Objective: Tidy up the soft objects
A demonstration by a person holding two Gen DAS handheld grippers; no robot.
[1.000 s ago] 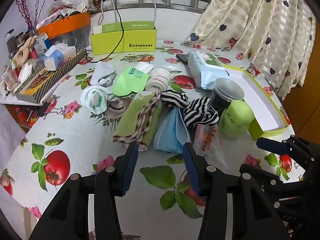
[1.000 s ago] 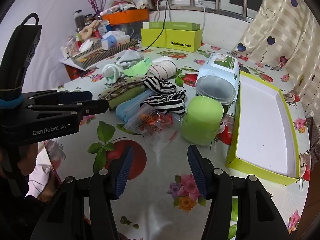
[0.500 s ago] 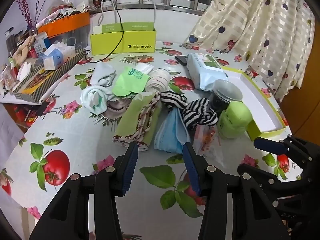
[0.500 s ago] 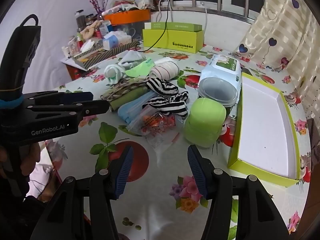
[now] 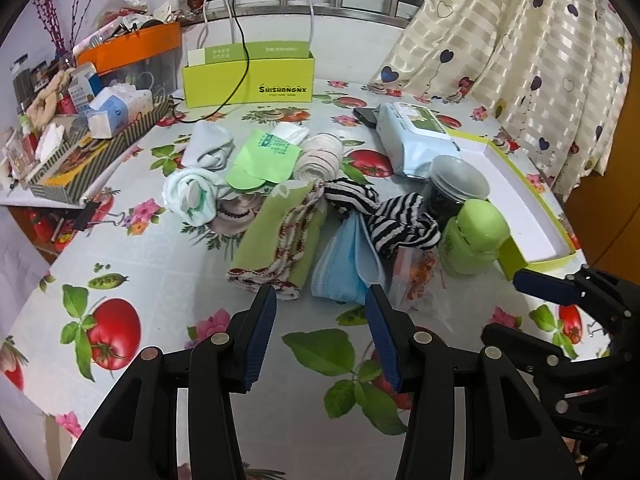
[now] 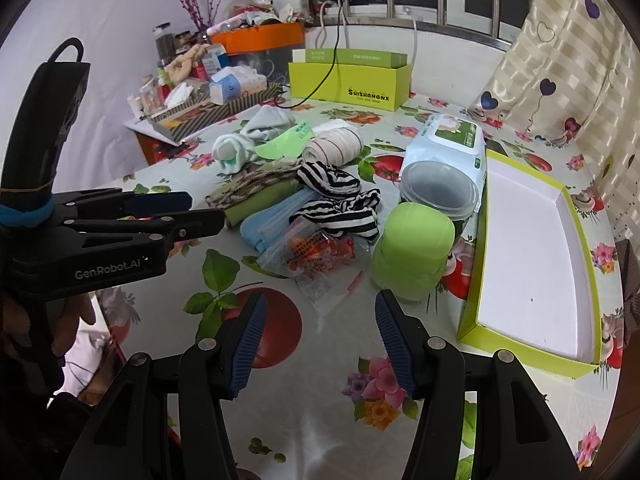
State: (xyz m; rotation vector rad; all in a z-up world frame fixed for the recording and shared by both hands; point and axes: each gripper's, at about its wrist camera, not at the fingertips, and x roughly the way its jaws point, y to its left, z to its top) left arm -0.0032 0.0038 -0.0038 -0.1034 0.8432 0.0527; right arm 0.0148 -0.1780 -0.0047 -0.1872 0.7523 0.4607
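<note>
Two hand-held grippers hang over the near edge of a table [image 5: 168, 248] covered in a fruit-and-flower print cloth. The left gripper [image 5: 320, 308] has its jaws standing apart with nothing between them, aimed at the heap of soft things in the middle of the table. The right gripper [image 6: 318, 312] is likewise spread wide and empty, above the cloth near a clear plastic bag [image 6: 320, 252] of orange pieces.

The heap runs from mid-table toward the far edge: a folded green cloth with a braided trim [image 5: 280, 240], a stack of blue face masks [image 5: 344, 264] just beside it, a black-and-white striped fabric [image 5: 400, 220] lying partly over the masks, a rolled white sock [image 5: 188, 196], a grey-white sock [image 5: 210, 146] and a beige rolled cloth [image 5: 322, 156] behind.

A green lidded jar [image 6: 412, 248] stands next to a clear-lidded container [image 6: 440, 188] and a pack of wipes [image 6: 448, 140]. Along the right edge lies an open, white-lined yellow-green box [image 6: 472, 312]. A second yellow-green box [image 5: 248, 84] sits at the far edge.
</note>
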